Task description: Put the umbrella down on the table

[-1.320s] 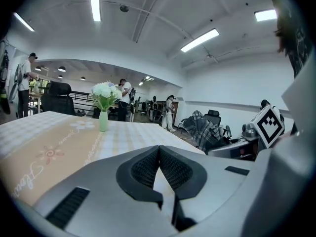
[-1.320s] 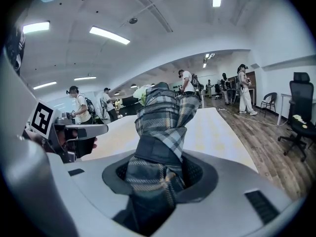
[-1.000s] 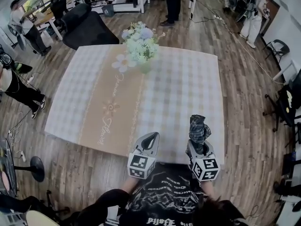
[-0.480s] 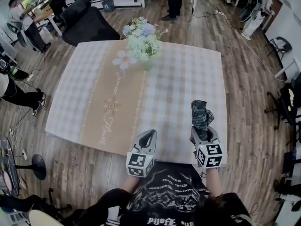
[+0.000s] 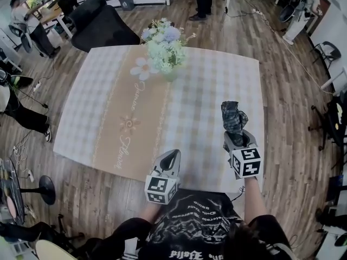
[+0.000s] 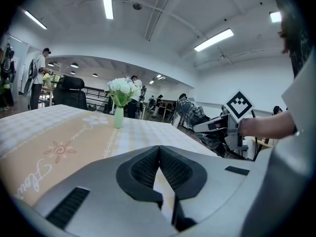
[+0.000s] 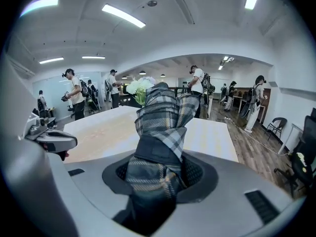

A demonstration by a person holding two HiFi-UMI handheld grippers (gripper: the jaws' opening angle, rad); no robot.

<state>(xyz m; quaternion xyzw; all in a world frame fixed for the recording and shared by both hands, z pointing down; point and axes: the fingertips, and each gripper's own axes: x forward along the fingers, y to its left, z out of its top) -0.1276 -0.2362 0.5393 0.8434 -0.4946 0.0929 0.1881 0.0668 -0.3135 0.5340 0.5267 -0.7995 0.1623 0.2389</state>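
Observation:
A folded plaid umbrella (image 5: 233, 118) (image 7: 160, 132) sticks forward out of my right gripper (image 5: 236, 137), whose jaws are shut on it (image 7: 157, 174). It hangs over the near right part of the checked table (image 5: 206, 91). My left gripper (image 5: 171, 158) (image 6: 159, 149) hovers at the table's near edge, shut, with nothing between its pads. In the left gripper view the umbrella (image 6: 190, 113) and the right gripper (image 6: 217, 126) show to the right.
A vase of white flowers (image 5: 164, 47) (image 6: 120, 98) (image 7: 139, 89) stands at the table's far middle, on a beige runner (image 5: 133, 112). A black chair (image 5: 100, 28) sits behind the table. Several people stand around the room's edges on the wooden floor.
My right gripper has carried the umbrella rightward and a little farther over the table's near right corner. The left gripper has shifted only slightly along the near edge.

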